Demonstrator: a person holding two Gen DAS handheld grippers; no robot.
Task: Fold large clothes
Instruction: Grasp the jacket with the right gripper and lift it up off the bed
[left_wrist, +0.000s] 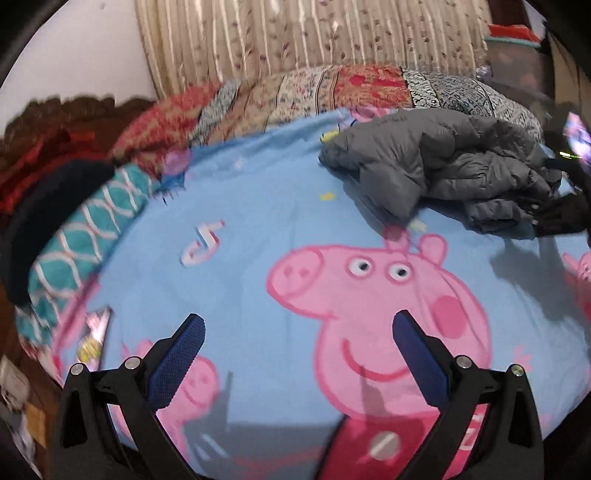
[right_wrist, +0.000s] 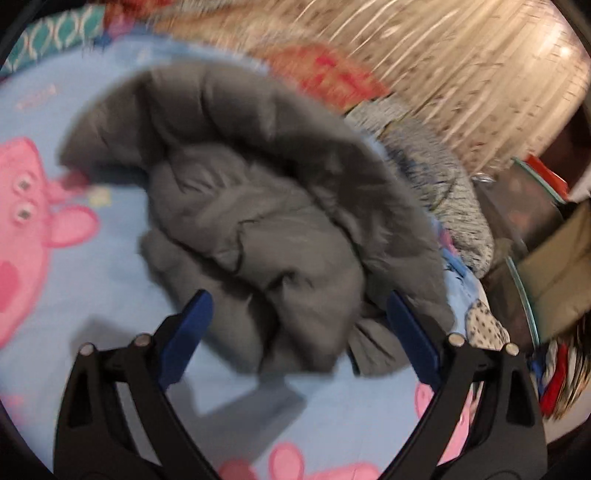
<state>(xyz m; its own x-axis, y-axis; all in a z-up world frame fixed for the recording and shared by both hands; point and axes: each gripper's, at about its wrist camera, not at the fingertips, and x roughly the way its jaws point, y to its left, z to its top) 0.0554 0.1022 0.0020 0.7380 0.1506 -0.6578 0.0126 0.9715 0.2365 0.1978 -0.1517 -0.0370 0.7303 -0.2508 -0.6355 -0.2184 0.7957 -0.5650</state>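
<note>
From the left wrist view, the sheet (left_wrist: 240, 221) covers the bed, with the jacket (left_wrist: 443, 166) lying on it at two o'clock. Behind the jacket, at twelve, a quilt (left_wrist: 332, 88) runs along the far edge, and a curtain (left_wrist: 295, 37) hangs behind that. A pillow (left_wrist: 85, 229) lies at nine o'clock on the sheet's edge. The left gripper (left_wrist: 299, 332) hovers over the sheet at six.

From the right wrist view, the jacket (right_wrist: 258, 206) lies at centre, and the right gripper (right_wrist: 299, 306) straddles its near edge at six.

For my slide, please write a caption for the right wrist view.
Open right gripper over a crumpled grey jacket on a blue cartoon sheet.
</note>
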